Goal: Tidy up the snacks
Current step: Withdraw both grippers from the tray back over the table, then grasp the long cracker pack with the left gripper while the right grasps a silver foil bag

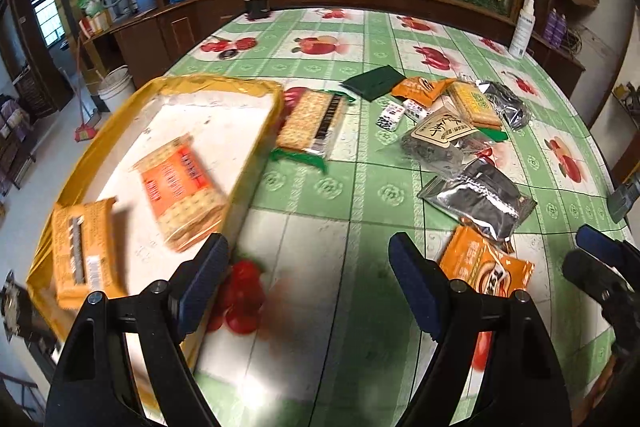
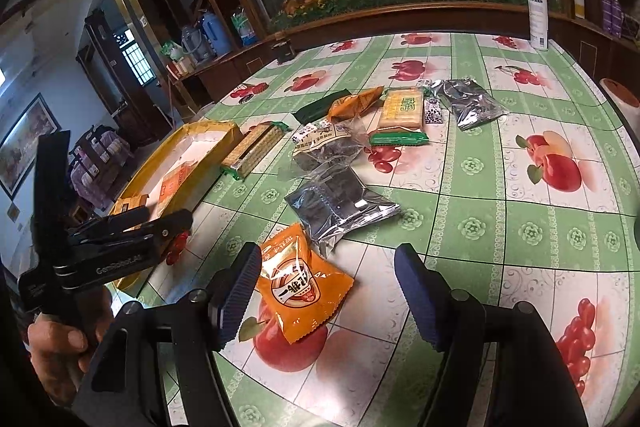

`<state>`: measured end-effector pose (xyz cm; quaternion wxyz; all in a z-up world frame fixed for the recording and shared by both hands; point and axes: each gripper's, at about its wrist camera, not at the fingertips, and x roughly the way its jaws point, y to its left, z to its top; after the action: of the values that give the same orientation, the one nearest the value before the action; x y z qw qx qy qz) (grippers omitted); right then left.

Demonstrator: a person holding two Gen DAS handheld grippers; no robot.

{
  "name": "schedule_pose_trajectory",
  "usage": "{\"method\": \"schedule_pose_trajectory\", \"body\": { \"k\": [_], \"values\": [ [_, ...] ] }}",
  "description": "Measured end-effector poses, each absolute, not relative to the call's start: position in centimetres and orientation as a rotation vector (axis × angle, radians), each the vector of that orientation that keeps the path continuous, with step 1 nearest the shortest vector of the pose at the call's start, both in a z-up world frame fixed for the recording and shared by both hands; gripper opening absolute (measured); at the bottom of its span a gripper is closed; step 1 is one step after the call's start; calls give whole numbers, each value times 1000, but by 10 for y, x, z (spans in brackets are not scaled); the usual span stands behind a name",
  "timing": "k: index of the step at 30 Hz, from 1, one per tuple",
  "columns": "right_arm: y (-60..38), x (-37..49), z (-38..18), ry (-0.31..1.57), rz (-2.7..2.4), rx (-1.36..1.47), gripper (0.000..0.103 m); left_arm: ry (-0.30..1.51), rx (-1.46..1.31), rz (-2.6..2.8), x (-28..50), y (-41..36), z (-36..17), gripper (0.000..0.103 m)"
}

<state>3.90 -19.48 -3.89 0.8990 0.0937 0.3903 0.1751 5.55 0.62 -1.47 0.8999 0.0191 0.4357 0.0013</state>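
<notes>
The left gripper [image 1: 308, 283] hangs spread apart and empty over the desk [image 1: 320, 203]; the right gripper [image 2: 326, 291] is likewise spread, an orange snack packet [image 2: 302, 287] lying just inside its left finger. The yellow tray [image 1: 256, 147] at ten o'clock holds two orange cracker packs [image 1: 180, 187]. A green-edged cracker pack [image 1: 310, 125] lies beside the tray's rim. A silver pouch [image 2: 340, 203] and mixed snacks crowd twelve o'clock. A white spray bottle [image 2: 538, 15] stands at the far edge.

Glossy plastic tablecloth [image 2: 500, 227], shiny foil pkts [image 2: 340, 203], matt cardboard tray [image 1: 256, 131], ribbed rubbery gripper pads [image 2: 240, 291].
</notes>
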Motion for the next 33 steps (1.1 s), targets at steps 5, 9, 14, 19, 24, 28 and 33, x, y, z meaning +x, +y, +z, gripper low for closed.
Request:
{"method": "schedule_pose_trajectory", "body": {
  "k": [5,9,14,19,24,28,33],
  "values": [
    [-198,44,-36,805,356,183,71,958,28,-42,83,-1,-23,83],
    [-197,56,-35,806,353,167,73,970,37,-56,94,0,-28,83],
    [-180,80,-42,846,389,96,73,1021,3,-66,113,10,-40,83],
    [-163,100,-49,878,412,31,73,1016,12,-58,124,16,-43,83],
    [-159,118,-56,900,426,9,73,1013,21,-64,143,23,-42,83],
    [-159,129,-63,921,433,6,73,1023,86,-73,166,14,-45,83],
    [-161,139,-71,952,443,17,73,1042,115,-75,189,9,-51,82]
  ]
}}
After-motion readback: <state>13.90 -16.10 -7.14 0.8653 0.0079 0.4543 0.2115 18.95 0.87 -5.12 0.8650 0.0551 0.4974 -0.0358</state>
